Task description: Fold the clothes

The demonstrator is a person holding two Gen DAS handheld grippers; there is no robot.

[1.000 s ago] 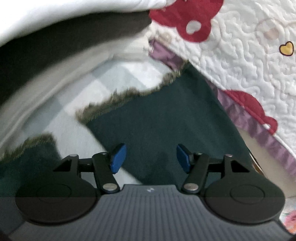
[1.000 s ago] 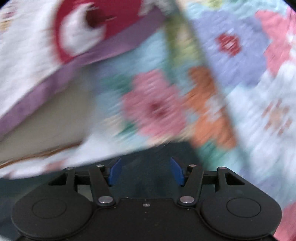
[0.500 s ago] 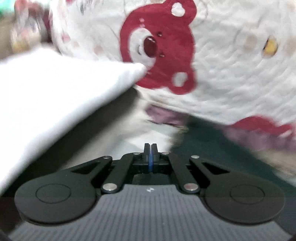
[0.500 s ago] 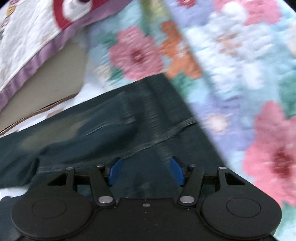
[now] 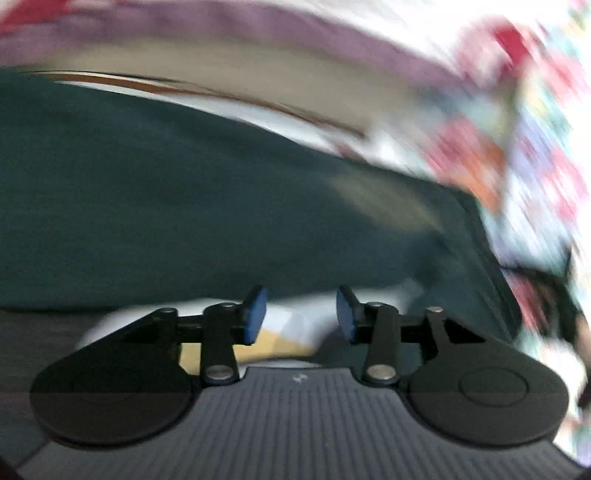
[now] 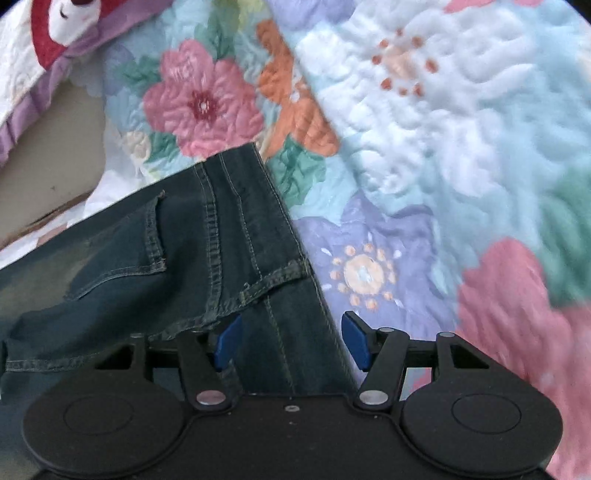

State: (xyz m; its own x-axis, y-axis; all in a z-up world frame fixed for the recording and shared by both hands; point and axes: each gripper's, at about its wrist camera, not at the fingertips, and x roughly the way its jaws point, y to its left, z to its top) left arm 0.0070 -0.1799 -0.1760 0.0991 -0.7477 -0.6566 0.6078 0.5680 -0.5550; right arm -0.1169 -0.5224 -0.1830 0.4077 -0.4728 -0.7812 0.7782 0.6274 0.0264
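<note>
Dark blue jeans (image 6: 207,236) lie on a flowered quilt (image 6: 424,155), waistband and back pocket facing up. My right gripper (image 6: 290,341) is open low over the waistband edge, with denim lying between its blue pads (image 6: 227,341). The left wrist view is blurred: the jeans (image 5: 184,199) spread as a dark mass ahead of my left gripper (image 5: 301,314), which is open with nothing between its pads. Pale and yellowish fabric shows just under its fingers.
A white quilt with red bear prints and a purple border (image 6: 33,74) lies at the far left. A beige strip (image 6: 55,158) runs between it and the flowered quilt. In the left wrist view the purple border (image 5: 258,33) arcs across the top.
My left gripper, shut half a second ago, has opened and swung from the bear quilt over to the jeans. My right gripper stayed open and came down closer over the waistband.
</note>
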